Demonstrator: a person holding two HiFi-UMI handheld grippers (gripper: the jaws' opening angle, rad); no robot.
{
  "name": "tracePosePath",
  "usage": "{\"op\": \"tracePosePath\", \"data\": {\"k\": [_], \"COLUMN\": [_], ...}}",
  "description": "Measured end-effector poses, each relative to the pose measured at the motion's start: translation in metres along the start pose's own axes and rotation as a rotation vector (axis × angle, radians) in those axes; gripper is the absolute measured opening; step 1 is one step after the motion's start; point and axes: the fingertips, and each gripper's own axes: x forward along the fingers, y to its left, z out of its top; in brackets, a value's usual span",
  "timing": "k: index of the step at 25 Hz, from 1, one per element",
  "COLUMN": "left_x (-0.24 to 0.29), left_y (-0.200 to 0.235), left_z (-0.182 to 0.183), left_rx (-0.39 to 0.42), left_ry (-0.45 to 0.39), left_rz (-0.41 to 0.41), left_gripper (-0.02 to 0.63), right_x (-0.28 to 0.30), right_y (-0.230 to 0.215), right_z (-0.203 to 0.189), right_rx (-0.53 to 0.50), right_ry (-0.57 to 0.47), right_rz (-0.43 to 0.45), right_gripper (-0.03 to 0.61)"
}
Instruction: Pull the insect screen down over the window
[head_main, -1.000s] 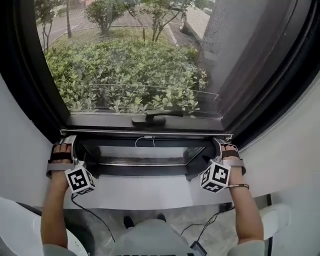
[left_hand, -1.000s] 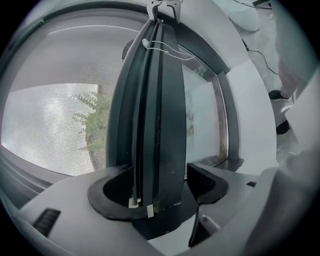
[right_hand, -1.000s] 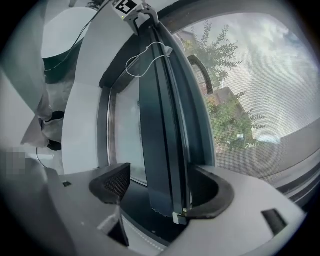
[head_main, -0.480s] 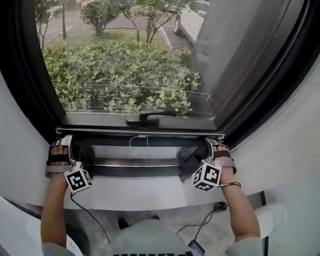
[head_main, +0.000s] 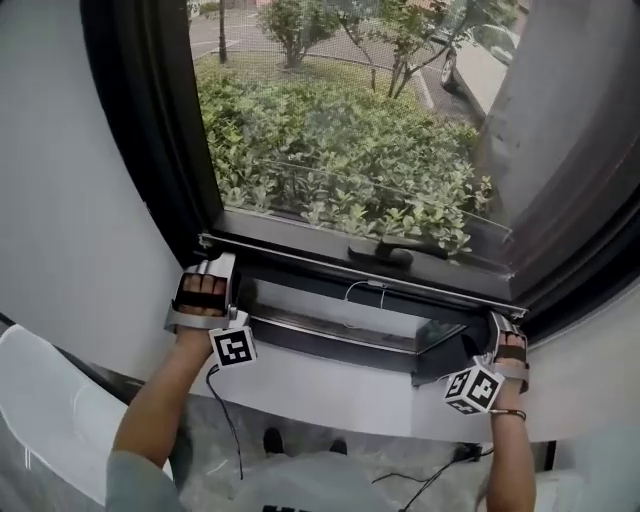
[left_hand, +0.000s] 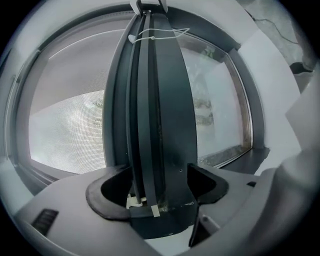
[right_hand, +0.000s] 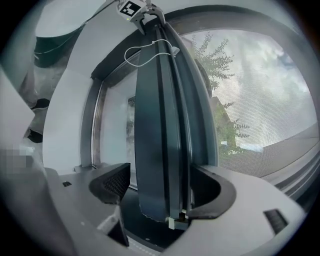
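Note:
The insect screen (head_main: 330, 120) hangs over the window, its mesh in front of the bushes outside. Its dark bottom bar (head_main: 300, 262) lies low, just in front of the window handle (head_main: 385, 252). My left gripper (head_main: 213, 264) is shut on the bar's left end and my right gripper (head_main: 500, 322) on its right end. In the left gripper view the bar (left_hand: 155, 125) runs away from between the jaws of the left gripper (left_hand: 157, 191). The right gripper view shows the bar (right_hand: 165, 125) the same way, inside the right gripper (right_hand: 167, 187). A white cord (right_hand: 150, 50) loops off the bar's middle.
Below the bar sit a dark lower frame (head_main: 330, 335) and a white sill (head_main: 330, 385). A thick black window frame (head_main: 140, 130) and a white wall (head_main: 60, 180) stand at the left. A white seat (head_main: 40, 400) and a dangling cable (head_main: 225, 420) are near the floor.
The head view has swung left and tilted, so the window now runs slanted across the picture. Both grippers keep their hold on the bar's ends, and the bar stays low by the handle.

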Motion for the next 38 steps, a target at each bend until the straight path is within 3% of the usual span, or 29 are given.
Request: {"op": "tracePosePath", "data": {"k": [6,12,21,24,26,29,32,38], "left_x": [-0.002,-0.001,-0.006,-0.009,-0.013,-0.011,-0.009,-0.006], "left_y": [0.002,-0.002,-0.004,0.003,0.008,0.010,-0.002,-0.001], "left_z": [-0.004,-0.003,-0.004,-0.005,-0.006,-0.006,-0.006,-0.001], "left_rx": [0.027,-0.023,-0.007,0.007,0.018,0.045,0.019,-0.055], "left_ry": [0.056,0.081,0.061,0.053,0.060,0.065,0.061,0.036], "left_rz": [0.042,0.055,-0.001,-0.013,-0.025,-0.038,-0.036,0.032], "left_gripper": [0.348,0.348,0.319,0.270,0.195,0.193,0.200,0.233], "right_x": [0.003,0.005,-0.005,-0.006,-0.006,-0.007,-0.004,0.004], "right_y": [-0.002,-0.002,-0.001,0.001,0.001,0.002,0.007,0.007], "right_z": [0.002,0.002,0.001,0.001,0.002,0.000,0.001,0.003], "right_rx": [-0.005,-0.008,-0.037,-0.043,-0.046,-0.047,-0.041,0.005], "right_ry": [-0.016,-0.037,-0.020,-0.029,-0.035,-0.031,-0.027,-0.033], "right_rz": [-0.034,-0.088,-0.012,0.019,0.035,0.043,0.050,-0.069], "right_gripper": [0.364,0.364,0.364,0.364,0.364,0.364,0.362,0.365]}}
